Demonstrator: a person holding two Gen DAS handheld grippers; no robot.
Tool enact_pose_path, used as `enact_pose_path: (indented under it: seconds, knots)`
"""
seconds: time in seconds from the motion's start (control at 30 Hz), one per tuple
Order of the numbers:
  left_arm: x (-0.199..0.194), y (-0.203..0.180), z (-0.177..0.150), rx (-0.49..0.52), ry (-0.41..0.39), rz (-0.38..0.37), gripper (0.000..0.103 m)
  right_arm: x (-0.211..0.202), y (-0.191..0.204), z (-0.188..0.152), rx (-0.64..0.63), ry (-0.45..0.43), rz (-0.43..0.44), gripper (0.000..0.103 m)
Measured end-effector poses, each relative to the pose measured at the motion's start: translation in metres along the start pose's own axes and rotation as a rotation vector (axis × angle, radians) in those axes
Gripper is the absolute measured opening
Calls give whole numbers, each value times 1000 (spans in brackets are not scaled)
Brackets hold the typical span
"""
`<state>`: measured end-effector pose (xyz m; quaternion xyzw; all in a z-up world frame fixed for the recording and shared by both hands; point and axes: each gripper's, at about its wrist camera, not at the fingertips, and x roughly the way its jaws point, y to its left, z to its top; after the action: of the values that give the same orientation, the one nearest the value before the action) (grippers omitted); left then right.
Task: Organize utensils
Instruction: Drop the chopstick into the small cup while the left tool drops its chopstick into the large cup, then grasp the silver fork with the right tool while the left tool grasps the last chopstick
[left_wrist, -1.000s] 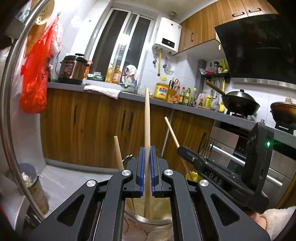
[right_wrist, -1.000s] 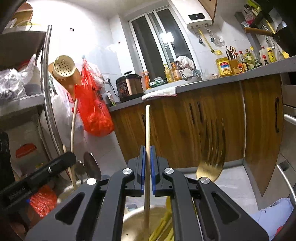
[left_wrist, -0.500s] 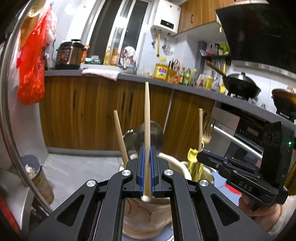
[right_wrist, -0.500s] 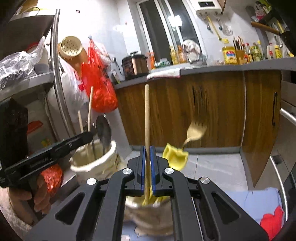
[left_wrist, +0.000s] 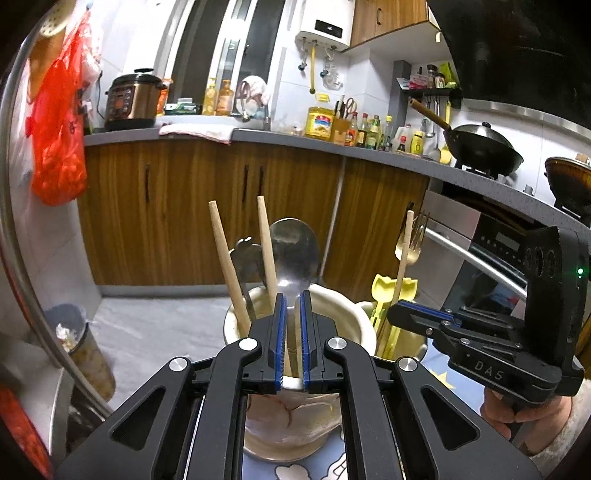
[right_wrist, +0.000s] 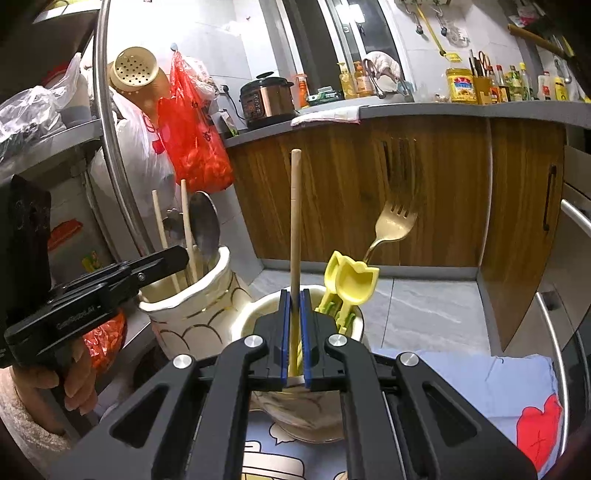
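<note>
**Inspector:** Report the left gripper (left_wrist: 291, 332) first

**Assistant:** Its jaws are opening. A wooden chopstick (left_wrist: 266, 247) runs up from between the blue pads (left_wrist: 279, 339), with a gap showing on its right side, so the hold looks released or nearly so. Its lower end sits inside the cream holder (left_wrist: 347, 317), beside a second chopstick (left_wrist: 227, 266) and a steel spoon (left_wrist: 293, 251)

**Inspector:** And the right gripper (right_wrist: 293, 332)?

**Assistant:** Clamped tight on another wooden chopstick (right_wrist: 295, 221), held upright over the second holder (right_wrist: 255, 314), which already carries yellow utensils (right_wrist: 351, 284) and a gold fork (right_wrist: 393, 225). The two holders stand just beside each other on a patterned cloth (right_wrist: 480, 376)

**Inspector:** Step in hand?

**Assistant:** By my judgement, depositing: the left stick is being let go into its holder while the right stick waits in a full grip

**Inspector:** Next move?

**Assistant:** The left should part fully and draw back without dragging the stick out. The right chopstick probably belongs with the other two, so a sideways carry to the cream holder seems called for, keeping clear of the left tool
</note>
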<state>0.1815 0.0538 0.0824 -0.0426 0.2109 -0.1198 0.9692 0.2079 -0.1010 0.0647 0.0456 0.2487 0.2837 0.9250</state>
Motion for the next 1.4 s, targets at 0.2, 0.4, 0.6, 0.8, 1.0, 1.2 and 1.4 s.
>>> enact_pose_path:
  seconds: [0.2,0.4,0.6,0.8,1.0,1.2,1.4]
  knots:
    - [-2,-3,1,2,6,-3,22,-1,0,2,4,5,-9,19]
    - [-29,-12,7,-2,-15,-6,53,-26,1,8,28,5,-18,41]
    - [-61,-20,5,-25,17,18,75,-71,2,0,33,42,-84,66]
    - [-80,-32,-12,-65,96,52,92,-102,-5,-28,88,115,-168,76]
    - [-80,-44,-43,-131,163,47,95,-104,-20,-62,186,187,-208,76]
    - [-58,-50,-77,-84,213,114,95,-80,-22,-95,201,298,-211,64]
    - [-34,-58,-101,-18,309,104,95,-61,-9,-115,166,389,-200,34]
